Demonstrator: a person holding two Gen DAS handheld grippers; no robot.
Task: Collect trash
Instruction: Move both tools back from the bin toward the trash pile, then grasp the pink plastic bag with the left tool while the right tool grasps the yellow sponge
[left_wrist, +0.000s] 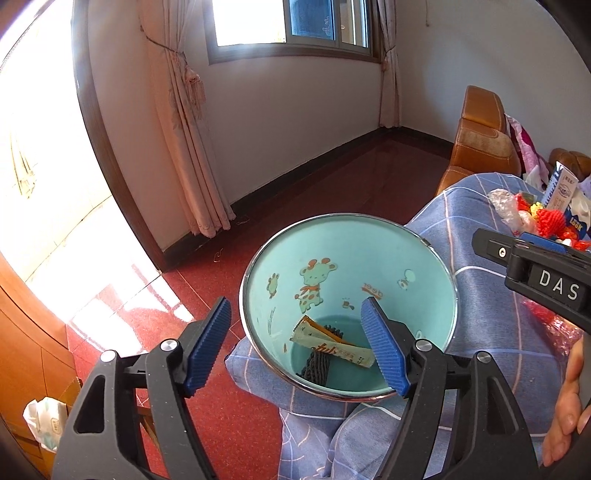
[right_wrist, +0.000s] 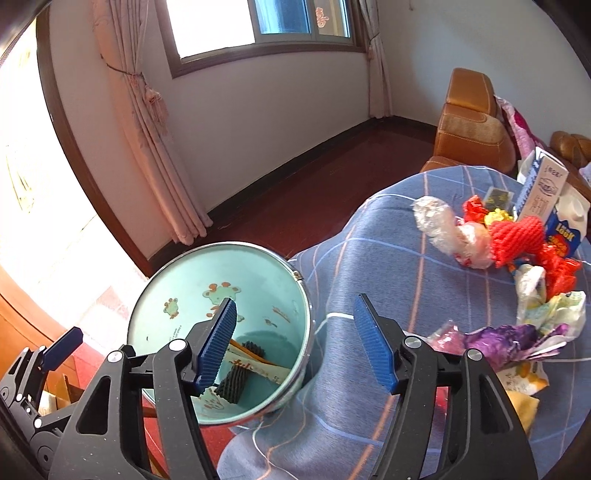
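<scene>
Both the left gripper (left_wrist: 295, 347) and the right gripper (right_wrist: 293, 341) hung with jaws apart and nothing between them over the pale green bin (left_wrist: 441, 275), where a sachet wrapper (left_wrist: 332, 345) and a dark foam net (left_wrist: 316, 363) already lay on the bottom. The remaining trash sat heaped on the blue checked cloth (right_wrist: 369, 251): a crumpled clear film (right_wrist: 439, 225), a red foam net (right_wrist: 517, 236), a purple foil wrapper (right_wrist: 506, 338) and what looked like a milk carton (right_wrist: 539, 192), partly hidden. All would likely be light and crushable, the film and foil slippery, so a pinch on a bunched fold seemed best.
</scene>
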